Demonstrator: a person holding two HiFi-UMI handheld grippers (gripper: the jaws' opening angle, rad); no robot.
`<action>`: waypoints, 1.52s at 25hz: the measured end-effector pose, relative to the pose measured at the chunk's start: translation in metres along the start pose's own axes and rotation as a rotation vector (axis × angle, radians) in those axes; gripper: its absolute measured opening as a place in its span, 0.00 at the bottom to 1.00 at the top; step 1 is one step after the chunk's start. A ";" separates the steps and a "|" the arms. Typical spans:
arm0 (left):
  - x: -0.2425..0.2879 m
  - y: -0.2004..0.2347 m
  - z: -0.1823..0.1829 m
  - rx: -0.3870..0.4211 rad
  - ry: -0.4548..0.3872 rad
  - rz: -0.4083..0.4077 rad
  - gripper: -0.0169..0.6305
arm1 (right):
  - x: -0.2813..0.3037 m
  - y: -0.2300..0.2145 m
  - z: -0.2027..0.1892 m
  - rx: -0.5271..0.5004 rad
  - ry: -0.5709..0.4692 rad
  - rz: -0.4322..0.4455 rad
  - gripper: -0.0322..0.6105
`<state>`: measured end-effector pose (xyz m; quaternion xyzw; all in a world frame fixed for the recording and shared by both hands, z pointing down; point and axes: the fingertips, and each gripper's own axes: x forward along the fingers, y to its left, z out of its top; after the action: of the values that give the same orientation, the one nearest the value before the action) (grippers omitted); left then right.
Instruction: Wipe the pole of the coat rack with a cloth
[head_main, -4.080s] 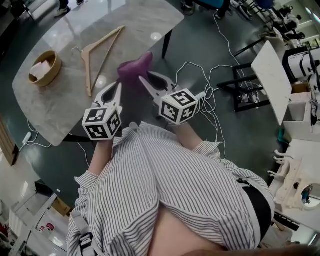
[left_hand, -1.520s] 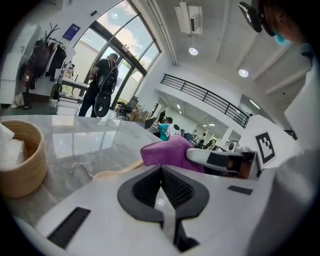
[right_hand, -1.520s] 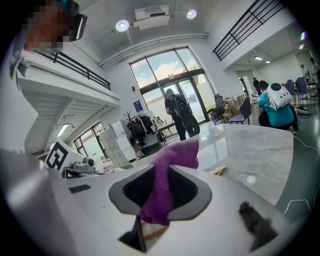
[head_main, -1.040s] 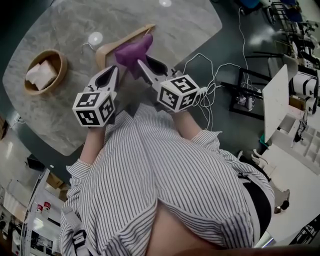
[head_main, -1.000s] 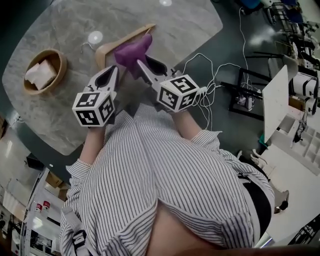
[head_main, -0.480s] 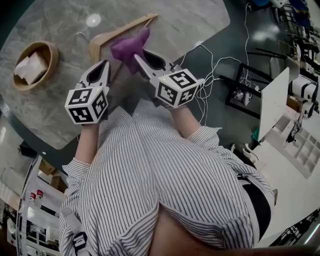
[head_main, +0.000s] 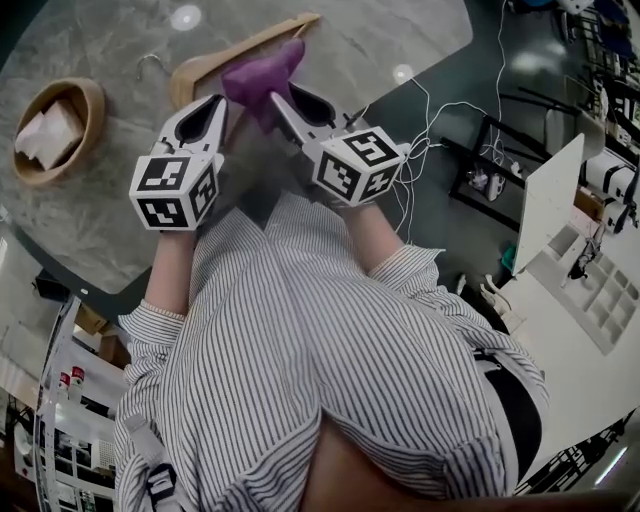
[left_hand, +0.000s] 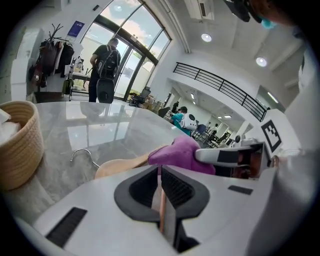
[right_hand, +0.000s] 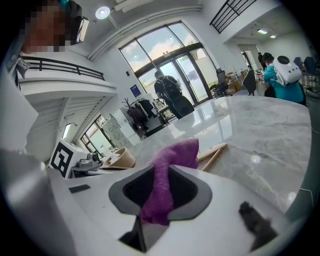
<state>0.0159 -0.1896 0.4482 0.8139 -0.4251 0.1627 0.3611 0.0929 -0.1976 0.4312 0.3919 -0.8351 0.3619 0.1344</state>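
Your right gripper, clenched on the purple cloth, and your empty, closed left gripper have lowered toward the wooden hanger at 12 o'clock on the marble table, so wiping looks imminent.

Two grippers are showing, a left gripper and a right gripper, each bearing one cube, making two cubes in all. One purple cloth is showing. One hanger is lying on the one table, and one basket is sitting there too, holding one white folded piece. One person in stripes is showing close up, and at least two more people are showing far off
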 end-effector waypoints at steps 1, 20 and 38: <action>0.003 0.001 0.002 0.012 0.001 0.004 0.05 | 0.001 -0.003 0.001 0.004 -0.002 -0.003 0.19; 0.011 0.052 -0.013 0.035 0.080 0.204 0.28 | 0.008 -0.052 0.018 0.030 -0.036 -0.069 0.19; -0.005 0.077 -0.064 -0.072 0.191 0.295 0.35 | 0.017 -0.062 0.019 0.033 -0.055 -0.100 0.19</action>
<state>-0.0466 -0.1695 0.5243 0.7101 -0.5094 0.2750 0.4008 0.1296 -0.2473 0.4568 0.4452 -0.8117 0.3577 0.1227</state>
